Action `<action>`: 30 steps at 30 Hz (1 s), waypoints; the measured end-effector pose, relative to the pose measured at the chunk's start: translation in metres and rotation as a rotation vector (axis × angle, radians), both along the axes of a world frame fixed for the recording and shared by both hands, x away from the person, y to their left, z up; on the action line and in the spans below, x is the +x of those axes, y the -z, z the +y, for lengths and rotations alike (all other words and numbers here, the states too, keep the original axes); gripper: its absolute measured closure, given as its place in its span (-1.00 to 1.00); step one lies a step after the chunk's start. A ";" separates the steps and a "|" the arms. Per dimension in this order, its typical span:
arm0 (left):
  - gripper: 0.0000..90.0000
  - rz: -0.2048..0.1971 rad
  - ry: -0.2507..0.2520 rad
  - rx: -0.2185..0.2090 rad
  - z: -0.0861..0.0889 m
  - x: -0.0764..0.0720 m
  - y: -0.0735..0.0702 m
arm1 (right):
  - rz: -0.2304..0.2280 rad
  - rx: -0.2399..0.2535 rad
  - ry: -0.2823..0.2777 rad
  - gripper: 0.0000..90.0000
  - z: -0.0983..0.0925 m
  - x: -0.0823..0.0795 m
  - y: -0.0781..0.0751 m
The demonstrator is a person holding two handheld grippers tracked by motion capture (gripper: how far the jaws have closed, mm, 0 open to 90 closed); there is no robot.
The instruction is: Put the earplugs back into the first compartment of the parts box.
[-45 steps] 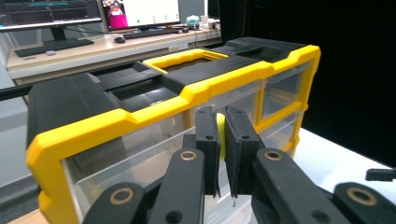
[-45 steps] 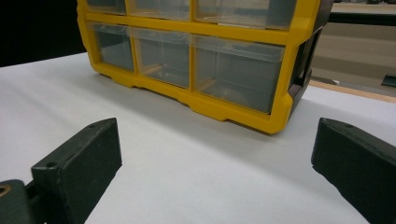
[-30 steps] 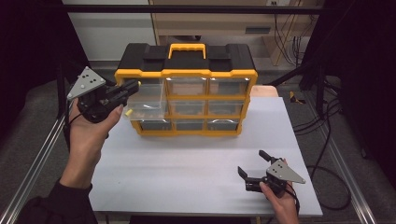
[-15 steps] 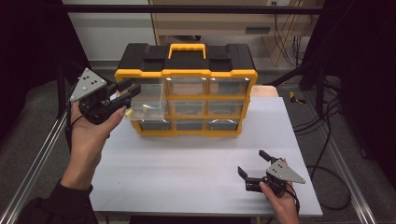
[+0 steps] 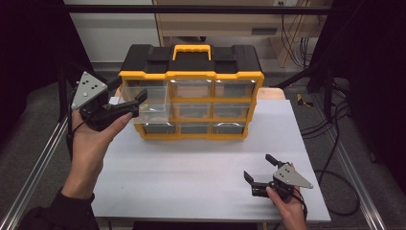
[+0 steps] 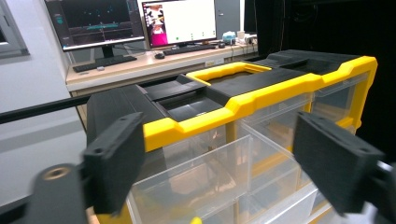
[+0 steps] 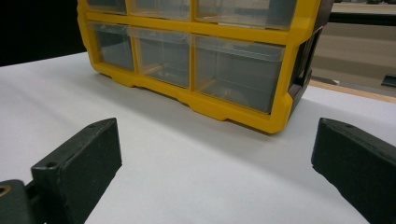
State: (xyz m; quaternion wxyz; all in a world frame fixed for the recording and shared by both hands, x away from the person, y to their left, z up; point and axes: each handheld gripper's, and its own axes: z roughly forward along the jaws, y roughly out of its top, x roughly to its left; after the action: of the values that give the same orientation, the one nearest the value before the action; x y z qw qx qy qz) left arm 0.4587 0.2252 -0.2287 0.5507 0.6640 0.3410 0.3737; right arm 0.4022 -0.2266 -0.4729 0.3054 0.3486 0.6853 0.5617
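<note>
Black-jawed and held up at the left of the white surface (image 5: 191, 167), the left hand-held gripper (image 5: 135, 102) points at the top-left clear plastic drawer (image 5: 146, 98) of a yellow-and-black plastic organiser cabinet with small transparent drawers (image 5: 191, 91). Its jaws have just been opening and now stand wide apart; in the left gripper view the drawer (image 6: 196, 182) lies between and below the two black pads (image 6: 114, 163), which do not press on it. That drawer is pulled partway out of the cabinet's front, sticking forward past the other drawers in the top row. The person's left hand (image 5: 91, 139) wraps the gripper's body, with a grey three-cornered plate (image 5: 87, 89) on top of it.

At the centre, the cabinet stands on the far half of the surface, its yellow carrying handle (image 5: 191, 49) on the black lid, three rows of three drawers facing the person.

Lower right, the right hand-held gripper (image 5: 258, 169) rests low near the front edge of the surface, well apart from the cabinet, held by the right hand (image 5: 287, 206). Its jaws are spread wide with nothing between them; the right gripper view shows bare white surface (image 7: 187, 177) between the two pads and the cabinet's lower drawers (image 7: 233, 70) farther off.
</note>
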 end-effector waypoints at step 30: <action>-0.94 -0.015 -0.034 -0.061 0.015 -0.025 0.042 | 0.002 0.003 0.000 -0.96 0.000 0.000 0.000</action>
State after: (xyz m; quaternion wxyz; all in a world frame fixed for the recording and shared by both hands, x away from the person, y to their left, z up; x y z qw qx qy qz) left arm 0.4332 0.2404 -0.2708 0.5666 0.6384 0.3592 0.3772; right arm 0.4022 -0.2268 -0.4730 0.3043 0.3496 0.6847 0.5624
